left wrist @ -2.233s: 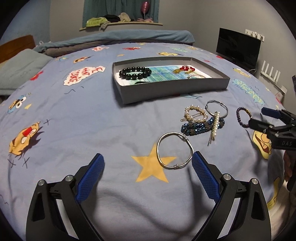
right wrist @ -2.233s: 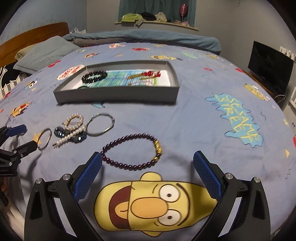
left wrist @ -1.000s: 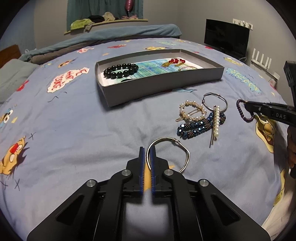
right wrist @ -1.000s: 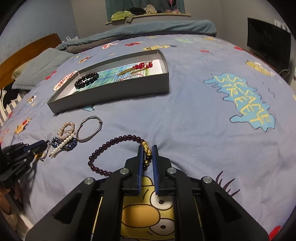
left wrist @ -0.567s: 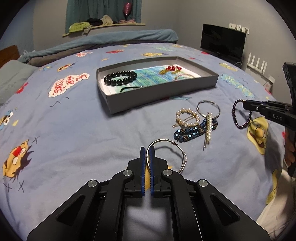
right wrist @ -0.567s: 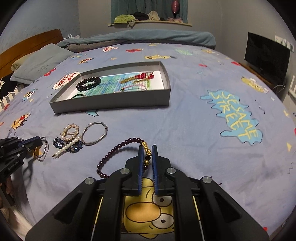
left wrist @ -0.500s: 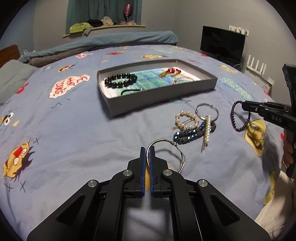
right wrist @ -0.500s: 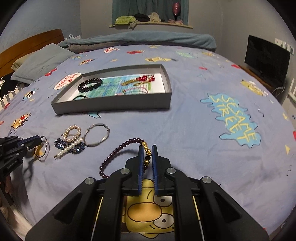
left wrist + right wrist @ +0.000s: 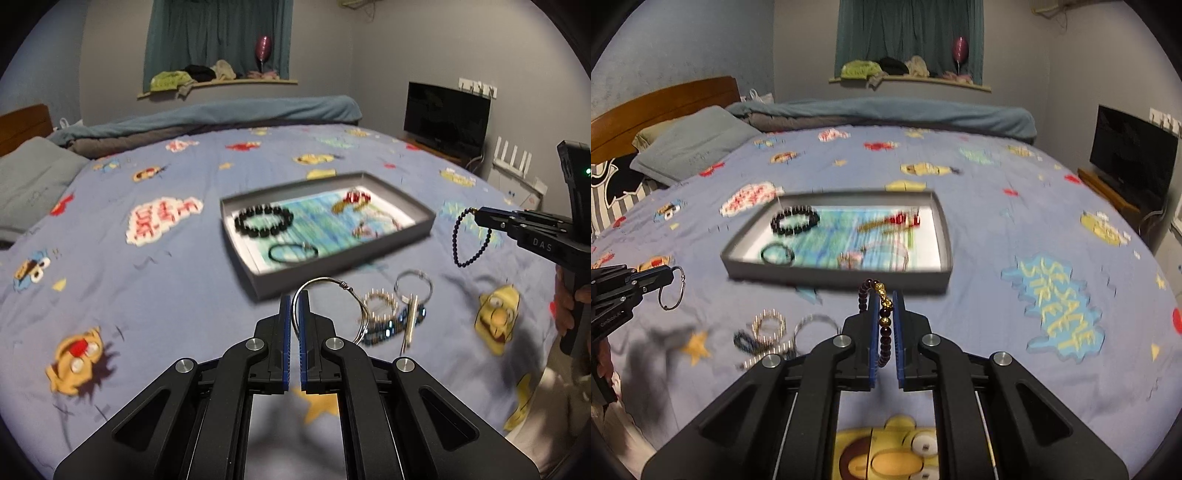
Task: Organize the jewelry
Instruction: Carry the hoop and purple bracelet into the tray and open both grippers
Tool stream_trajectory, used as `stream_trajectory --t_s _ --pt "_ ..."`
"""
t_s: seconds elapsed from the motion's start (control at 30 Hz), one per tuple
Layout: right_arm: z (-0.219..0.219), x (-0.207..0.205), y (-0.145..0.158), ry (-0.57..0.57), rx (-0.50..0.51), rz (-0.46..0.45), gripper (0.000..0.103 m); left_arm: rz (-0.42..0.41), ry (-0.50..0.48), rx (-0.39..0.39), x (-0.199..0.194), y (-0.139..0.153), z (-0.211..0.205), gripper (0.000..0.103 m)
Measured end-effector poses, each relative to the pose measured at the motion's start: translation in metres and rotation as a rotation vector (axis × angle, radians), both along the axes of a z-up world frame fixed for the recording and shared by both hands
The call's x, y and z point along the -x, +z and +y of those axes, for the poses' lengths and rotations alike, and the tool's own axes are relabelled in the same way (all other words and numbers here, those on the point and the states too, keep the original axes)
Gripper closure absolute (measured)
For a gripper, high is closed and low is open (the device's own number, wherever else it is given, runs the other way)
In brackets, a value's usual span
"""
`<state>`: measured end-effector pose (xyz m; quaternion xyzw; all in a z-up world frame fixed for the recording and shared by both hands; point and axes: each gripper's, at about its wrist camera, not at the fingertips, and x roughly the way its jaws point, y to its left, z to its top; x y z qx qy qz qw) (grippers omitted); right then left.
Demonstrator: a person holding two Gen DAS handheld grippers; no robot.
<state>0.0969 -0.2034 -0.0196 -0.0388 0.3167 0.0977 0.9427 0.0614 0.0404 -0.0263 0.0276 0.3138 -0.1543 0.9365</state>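
Observation:
My left gripper (image 9: 294,301) is shut on a silver wire bangle (image 9: 334,286), which hangs clear of the blue bedspread. My right gripper (image 9: 885,300) is shut on a dark purple bead bracelet with gold beads (image 9: 882,314), lifted off the bed as well. In the left wrist view that bracelet (image 9: 458,242) dangles from the right gripper (image 9: 480,216) at the far right. The left gripper (image 9: 670,275) with the bangle (image 9: 670,290) shows at the left edge of the right wrist view. Ahead lies a grey tray (image 9: 373,258), seen again as the tray (image 9: 834,275), holding a black bead bracelet (image 9: 264,220) and other pieces.
A pearl ring clip (image 9: 380,304), a silver ring (image 9: 413,286), a blue beaded piece and a pearl bar pin (image 9: 408,325) lie on the bed before the tray. A pillow (image 9: 690,147) and rolled blanket lie at the far side. A TV (image 9: 1130,158) stands right.
Both grippers, open around their pieces at first, closed on them and then rose; the bangle and the purple bracelet left the bedspread and now hang in the air.

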Motion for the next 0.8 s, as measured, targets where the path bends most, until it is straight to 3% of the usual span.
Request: stream_trajectory --t_s 0.2,0.4,0.8 --pt "-0.001 -0.034 0.027 0.007 0.005 -0.061 0.096 -0.015 -0.006 -0.020 -0.036 0.025 -0.002 0.099" --pt "0.003 -0.077 0.032 0.024 -0.019 -0.059 0.096 0.029 -0.034 -0.015 -0.095 0.023 -0.019 0.099" --pt "0.020 -0.182 -0.005 0.068 -0.067 0.042 0.096 0.152 -0.051 -0.073 -0.217 -0.011 -0.070 0.099"
